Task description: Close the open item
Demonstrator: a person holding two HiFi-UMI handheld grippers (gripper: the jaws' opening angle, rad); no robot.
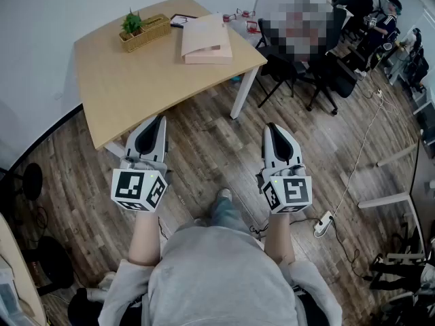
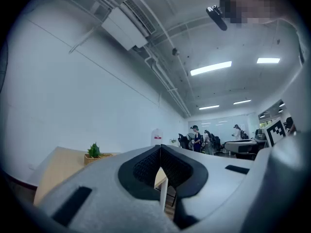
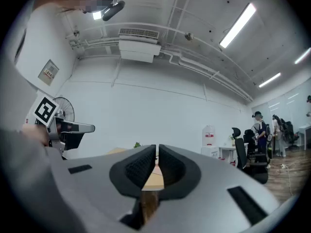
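A flat pale pink box (image 1: pixel 206 41) lies on the far right part of the light wooden table (image 1: pixel 129 87); I cannot tell how far its lid stands open. Both grippers are held level over the wood floor, short of the table's near edge. In the head view my left gripper (image 1: pixel 160 119) points at the table's front corner, and its jaws are shut and empty. My right gripper (image 1: pixel 271 126) points past the table's right leg, jaws together, nothing between them. The left gripper view shows the shut left gripper (image 2: pixel 160 147) with the table (image 2: pixel 53 174) beyond. In the right gripper view the right gripper (image 3: pixel 156 147) leaves only a thin slit.
A wicker planter (image 1: pixel 144 31) with a green plant and a dark flat device (image 1: pixel 181 20) sit at the table's far side. Black office chairs (image 1: pixel 299 70) and a seated person stand to the right. A power strip (image 1: pixel 323 223) and cable lie on the floor at right.
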